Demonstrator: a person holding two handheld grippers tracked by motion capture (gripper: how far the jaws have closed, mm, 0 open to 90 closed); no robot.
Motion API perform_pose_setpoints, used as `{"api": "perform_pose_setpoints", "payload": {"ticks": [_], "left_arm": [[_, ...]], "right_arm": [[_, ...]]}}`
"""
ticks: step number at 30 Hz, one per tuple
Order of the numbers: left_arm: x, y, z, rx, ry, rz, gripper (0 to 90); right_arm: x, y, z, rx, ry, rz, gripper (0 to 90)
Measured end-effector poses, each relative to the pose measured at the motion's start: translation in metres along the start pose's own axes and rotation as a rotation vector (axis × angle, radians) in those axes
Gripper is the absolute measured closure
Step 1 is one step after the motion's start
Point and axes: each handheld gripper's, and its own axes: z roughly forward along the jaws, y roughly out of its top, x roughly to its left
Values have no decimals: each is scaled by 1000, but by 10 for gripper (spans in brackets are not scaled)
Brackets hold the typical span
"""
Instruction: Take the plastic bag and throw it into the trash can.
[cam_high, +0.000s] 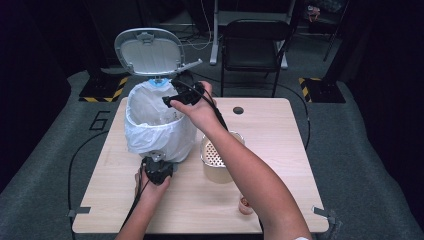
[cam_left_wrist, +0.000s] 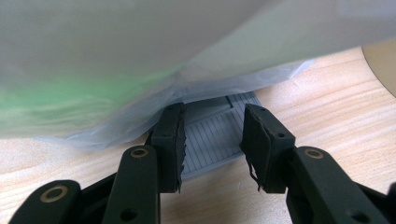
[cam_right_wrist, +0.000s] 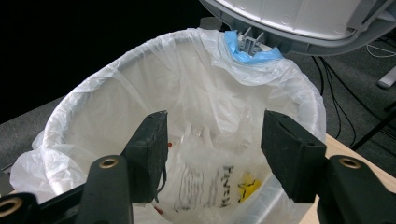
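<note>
Lid (cam_high: 148, 51) up, left gripper (cam_left_wrist: 212, 140) spread over the grey pedal (cam_left_wrist: 212, 133) at the bin (cam_high: 159, 120) base, right gripper (cam_right_wrist: 212, 156) empty and spread above the white liner (cam_right_wrist: 140, 93), wrapper (cam_right_wrist: 210, 186) already inside; closing probably left.

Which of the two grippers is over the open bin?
The right gripper, jaws open above the bag-lined bin; the left gripper sits low at the pedal.

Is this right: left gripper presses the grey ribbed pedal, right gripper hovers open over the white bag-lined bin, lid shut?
Not quite: the grey lid stands open, as the high view shows. The rest holds: left gripper at the grey ribbed pedal, right gripper open over the white bag-lined bin.
</note>
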Motion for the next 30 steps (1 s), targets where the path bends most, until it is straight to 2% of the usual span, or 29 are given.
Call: {"api": "perform_pose_setpoints", "payload": {"ticks": [10, 14, 18, 22, 24, 26, 30], "left_arm": [[0, 0, 0, 0, 0, -1, 590], [0, 0, 0, 0, 0, -3, 590], [0, 0, 0, 0, 0, -2, 590], [0, 0, 0, 2, 0, 0, 590], [0, 0, 0, 2, 0, -1, 590], [0, 0, 0, 2, 0, 0, 590], [0, 0, 0, 3, 0, 1, 590]], "right_arm": [[-5, -5, -9, -14, 4, 10, 405], [-10, -9, -19, -36, -6, -4, 406], [-12, -11, -26, -29, -17, 3, 406], [-17, -12, -38, -56, -18, -6, 403], [-21, -14, -46, -65, -21, -24, 403], [-22, -16, -48, -68, -27, -16, 403], [-30, -27, -57, -65, -40, -31, 401]]}}
